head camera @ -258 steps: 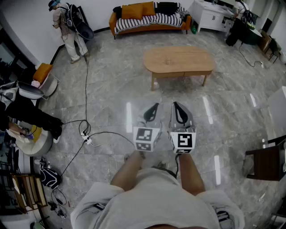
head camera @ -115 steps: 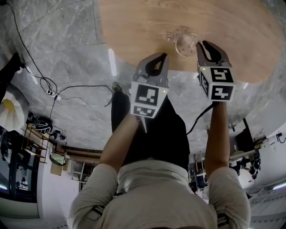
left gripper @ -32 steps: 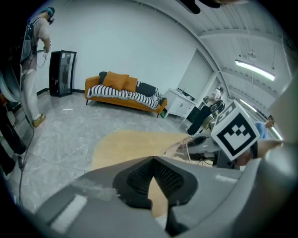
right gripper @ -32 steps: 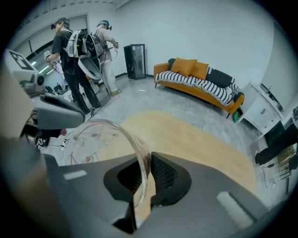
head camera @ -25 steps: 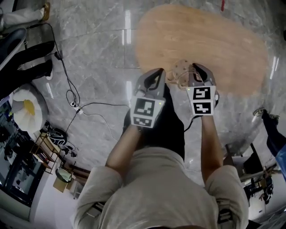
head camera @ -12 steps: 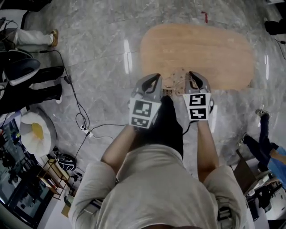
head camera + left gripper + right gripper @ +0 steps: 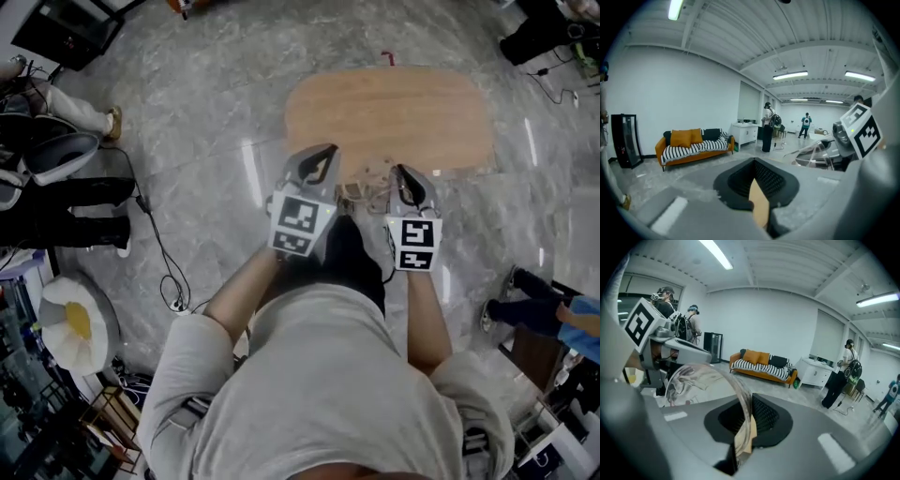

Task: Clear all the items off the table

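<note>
A clear glass cup hangs in the air above the near edge of the oval wooden table, whose top looks bare. My right gripper is shut on the cup's rim; in the right gripper view the cup curves up and left from the pinched jaws. My left gripper is held level beside it, jaws shut with nothing between them. From the left gripper view the cup and the right gripper's marker cube show at the right.
Grey marble floor surrounds the table. A cable runs along the floor at the left, near seated people's legs. An orange striped sofa and a white cabinet stand against the far wall. Several people stand around the room.
The table was reached and the right gripper closed on the glass cup there. Over the last second both grippers and the cup have risen, and the table looks smaller and farther below.
</note>
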Available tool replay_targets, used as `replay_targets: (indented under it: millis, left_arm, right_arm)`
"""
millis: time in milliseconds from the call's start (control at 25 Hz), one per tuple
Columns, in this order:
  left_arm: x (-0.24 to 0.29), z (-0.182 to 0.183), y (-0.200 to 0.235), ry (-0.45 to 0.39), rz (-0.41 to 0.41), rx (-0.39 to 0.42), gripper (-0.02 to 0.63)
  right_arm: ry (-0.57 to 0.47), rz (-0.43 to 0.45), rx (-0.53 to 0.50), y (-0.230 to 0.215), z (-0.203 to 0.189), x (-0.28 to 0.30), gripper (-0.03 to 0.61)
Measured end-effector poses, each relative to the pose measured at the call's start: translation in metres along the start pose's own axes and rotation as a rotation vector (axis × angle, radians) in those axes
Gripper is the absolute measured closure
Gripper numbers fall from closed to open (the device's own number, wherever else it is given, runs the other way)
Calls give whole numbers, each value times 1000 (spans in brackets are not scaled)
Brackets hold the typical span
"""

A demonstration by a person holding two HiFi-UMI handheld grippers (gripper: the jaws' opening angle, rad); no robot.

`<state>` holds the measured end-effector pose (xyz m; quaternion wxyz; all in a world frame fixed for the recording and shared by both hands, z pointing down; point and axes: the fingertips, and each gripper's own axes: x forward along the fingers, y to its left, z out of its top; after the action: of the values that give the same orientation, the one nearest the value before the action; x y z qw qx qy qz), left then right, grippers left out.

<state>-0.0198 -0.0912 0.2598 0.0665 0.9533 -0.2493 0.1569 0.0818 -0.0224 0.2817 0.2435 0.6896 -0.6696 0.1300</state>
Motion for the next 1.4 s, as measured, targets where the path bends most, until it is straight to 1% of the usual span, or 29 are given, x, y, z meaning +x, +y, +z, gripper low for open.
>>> replay_targets:
  millis: [160,280,400,520,600,680,760,840,960,1160,1400]
  left_arm:
    - [-19,17,-39,-33,-61,40,594]
    - [-26,26,-69,-46,-95,71,594]
    - [-29,37,-99,-55,-113,98,594]
    - [-29,50,-122,-81,-111,121,594]
    - [-30,63,-137,-116,-107,122,594]
    - [-28,76,-152,-148,-99,97,594]
    - [-24,83,-171,-162,-100,76,594]
    - [-21,84,-194,-161,-117,82,594]
    - [-18,81,-218,-156,-145,75,594]
    - [-14,84,-240,-168,-163,66,594]
    - [-9,83,-244,-155,-177,75,594]
  right_arm:
    - [-52,-44,23,-3,-6,-52,552]
    - [-107,-87,41,-16,-7,-83,552]
    - [-166,-116,57,-37,-11,-112,552]
    - [-233,-145,69,-58,-9,-140,548]
    - [-283,-179,83,-77,-5,-164,546]
    - [-327,-208,116,-99,-5,-190,546]
    - [-356,-225,146,-121,-9,-214,546]
    - [-376,-239,145,-135,-14,-233,546]
    - [-398,-252,142,-142,-19,-248,546]
    - [-411,-237,139,-146,-23,-256,546]
    - [-413,-252,145,-156,-23,-257,546]
